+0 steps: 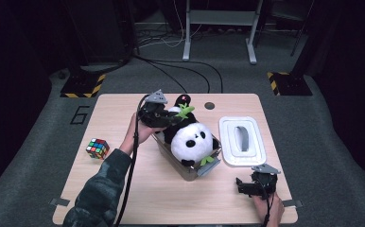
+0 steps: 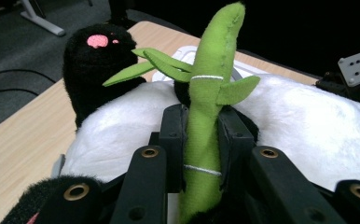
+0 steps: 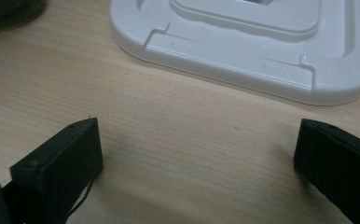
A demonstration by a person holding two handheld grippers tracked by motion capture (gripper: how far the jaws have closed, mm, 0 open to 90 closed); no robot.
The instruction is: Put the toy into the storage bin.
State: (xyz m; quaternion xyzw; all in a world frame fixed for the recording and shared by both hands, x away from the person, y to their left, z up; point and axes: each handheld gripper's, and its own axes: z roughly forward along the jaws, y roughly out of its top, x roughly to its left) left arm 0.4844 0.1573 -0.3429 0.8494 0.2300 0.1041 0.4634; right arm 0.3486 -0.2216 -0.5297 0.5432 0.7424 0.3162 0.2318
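Note:
A plush panda (image 1: 192, 138) lies in a clear plastic box (image 1: 190, 171) at the table's middle. My left gripper (image 1: 167, 118) is at the panda's far left side, shut on the green bamboo stalk (image 2: 205, 140) sewn to the toy; the stalk stands up between the jaws, with the panda's white body (image 2: 308, 130) behind it. My right gripper (image 1: 247, 185) rests near the table's front right edge, jaws wide apart over bare wood with nothing between them (image 3: 194, 154). The box's white lid (image 1: 239, 140) lies flat to the right of the box, also just ahead of the right jaws (image 3: 243, 42).
A colourful puzzle cube (image 1: 97, 148) sits on the table's left part. A small dark round hole (image 1: 210, 106) marks the table's far edge. Cables and a desk frame (image 1: 221, 28) are on the floor beyond the table.

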